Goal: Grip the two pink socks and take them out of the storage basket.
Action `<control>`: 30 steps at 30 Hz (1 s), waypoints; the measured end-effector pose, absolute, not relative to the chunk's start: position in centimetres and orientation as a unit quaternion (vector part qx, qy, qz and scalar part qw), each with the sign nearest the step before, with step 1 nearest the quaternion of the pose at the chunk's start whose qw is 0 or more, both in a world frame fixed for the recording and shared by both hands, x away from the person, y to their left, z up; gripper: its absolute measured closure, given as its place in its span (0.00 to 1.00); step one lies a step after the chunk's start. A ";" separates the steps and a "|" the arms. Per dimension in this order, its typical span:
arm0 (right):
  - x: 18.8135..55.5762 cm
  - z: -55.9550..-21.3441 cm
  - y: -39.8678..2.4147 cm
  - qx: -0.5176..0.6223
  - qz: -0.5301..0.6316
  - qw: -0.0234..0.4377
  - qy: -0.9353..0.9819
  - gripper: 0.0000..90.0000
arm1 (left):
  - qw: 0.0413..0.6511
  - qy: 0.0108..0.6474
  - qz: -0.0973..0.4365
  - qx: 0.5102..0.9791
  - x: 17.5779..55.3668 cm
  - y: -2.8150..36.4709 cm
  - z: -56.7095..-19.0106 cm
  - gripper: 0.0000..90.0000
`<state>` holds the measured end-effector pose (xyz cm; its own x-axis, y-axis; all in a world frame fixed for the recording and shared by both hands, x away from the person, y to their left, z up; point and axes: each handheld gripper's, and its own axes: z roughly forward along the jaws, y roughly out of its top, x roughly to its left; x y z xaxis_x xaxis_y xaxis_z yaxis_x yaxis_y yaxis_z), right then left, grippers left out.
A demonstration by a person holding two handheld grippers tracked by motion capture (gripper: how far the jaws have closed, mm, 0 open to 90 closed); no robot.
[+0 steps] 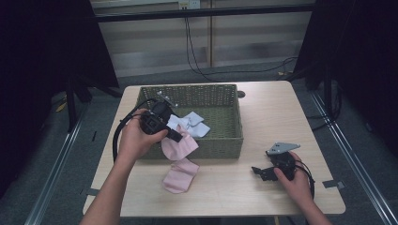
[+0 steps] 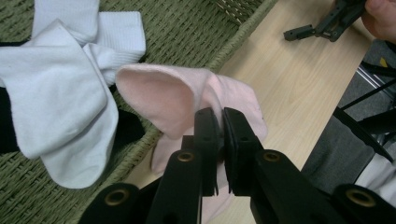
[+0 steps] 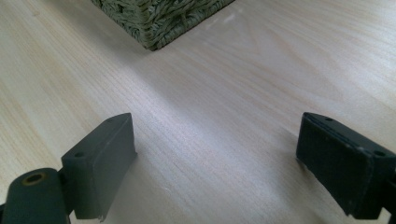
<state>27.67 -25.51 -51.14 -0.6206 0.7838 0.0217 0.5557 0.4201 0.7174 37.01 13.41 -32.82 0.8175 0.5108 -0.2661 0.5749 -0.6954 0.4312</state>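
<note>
A green woven basket (image 1: 220, 140) stands on the pale wooden surface (image 1: 272, 117), toward its far side and left of centre. The left gripper (image 1: 174, 136), held in the person's left hand (image 1: 136, 138), sits at the basket's near left rim with its jaws clamped together on a pink sock (image 1: 180, 146); in the left gripper view the jaws pinch the pink sock (image 2: 187, 95) near its open cuff, which folds over above the jaw tips. In the high view the sock drapes over the basket's front wall, and its lower part lies flat on the surface just in front of the basket. Inside the basket, just beside the pink sock, lie white socks (image 1: 193, 124); the left gripper view shows these white socks (image 2: 65, 93) overlapping one another on the basket floor (image 2: 187, 28), with a dark item (image 2: 128, 128) partly visible beneath them. The right gripper (image 1: 259, 171) is held in the person's right hand (image 1: 293, 180) low over the surface, well apart from the basket and to its right, with a grey three-cornered plate (image 1: 281, 148) on top. Its jaws stand wide apart and hold nothing; the right gripper view shows bare wood between them and a corner of the basket (image 3: 159, 18) beyond.
</note>
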 end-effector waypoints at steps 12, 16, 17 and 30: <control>27.7 -51.1 -25.5 0.405 0.355 0.161 0.827 0.12 | 0.258 0.298 -0.050 0.918 36.8 13.5 -33.9 0.71; 27.7 -51.1 -25.5 0.405 0.355 0.161 0.827 0.12 | 0.261 0.299 -0.043 0.917 36.8 13.7 -34.2 0.66; 27.7 -51.1 -25.5 0.405 0.355 0.161 0.827 0.12 | 0.261 0.301 -0.040 0.916 36.8 13.7 -34.4 0.63; 27.7 -51.1 -25.5 0.405 0.355 0.161 0.827 0.12 | 0.262 0.309 -0.018 0.914 36.6 14.7 -35.3 0.52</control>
